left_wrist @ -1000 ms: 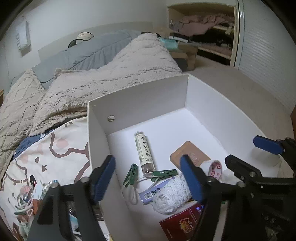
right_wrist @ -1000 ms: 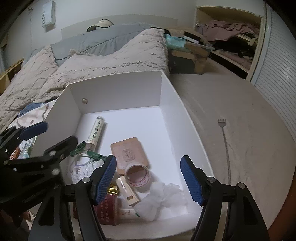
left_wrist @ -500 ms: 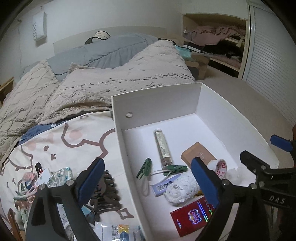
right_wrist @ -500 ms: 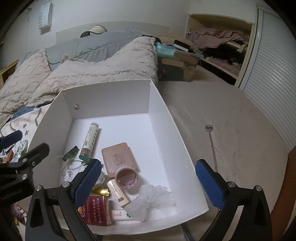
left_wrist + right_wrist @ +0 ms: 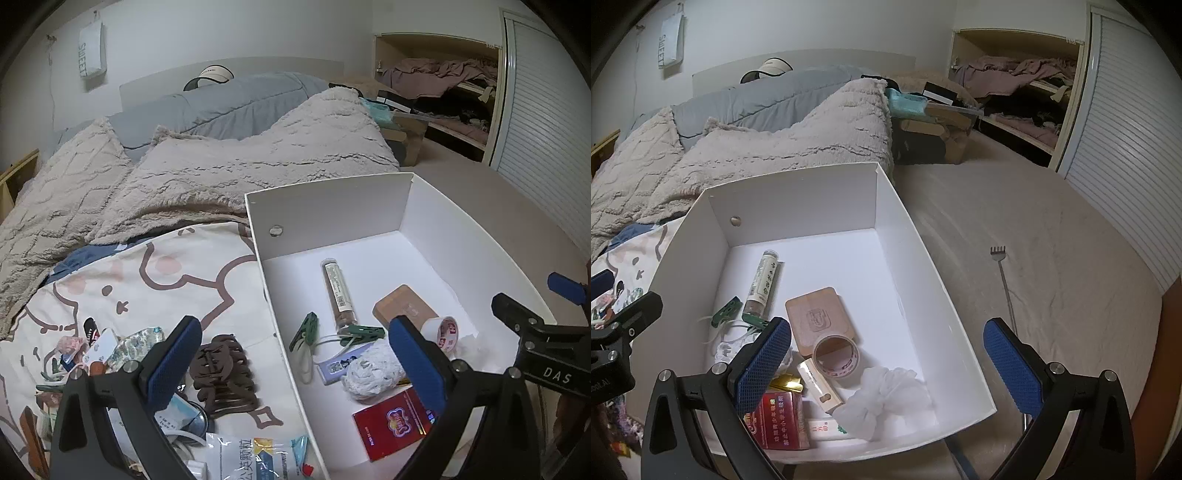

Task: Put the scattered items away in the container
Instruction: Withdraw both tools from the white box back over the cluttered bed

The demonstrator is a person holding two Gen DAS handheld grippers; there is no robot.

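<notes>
A white open box (image 5: 332, 206) (image 5: 798, 192) sits on the bed. Inside lie a glass tube (image 5: 338, 295), green clips (image 5: 304, 330), a wooden square (image 5: 818, 315), a tape roll (image 5: 836, 354), a red packet (image 5: 393, 422) and a white scrunchie (image 5: 882, 400). Left of the box, on the cartoon sheet (image 5: 155, 273), lie a brown hair claw (image 5: 223, 373), a snack bag (image 5: 255, 458) and several small items (image 5: 92, 347). My left gripper (image 5: 295, 362) is open and empty, straddling the box's left wall. My right gripper (image 5: 886, 362) is open and empty over the box's near right corner.
A fluffy beige blanket (image 5: 229, 162) and grey duvet (image 5: 229, 99) lie behind the box. A metal back scratcher (image 5: 1004, 284) lies on the beige sheet right of the box. An open wardrobe (image 5: 1015, 85) stands at the back right.
Both grippers have pulled back and up from the box and opened wider. The left view has swung left, bringing the scattered items on the cartoon sheet into sight.
</notes>
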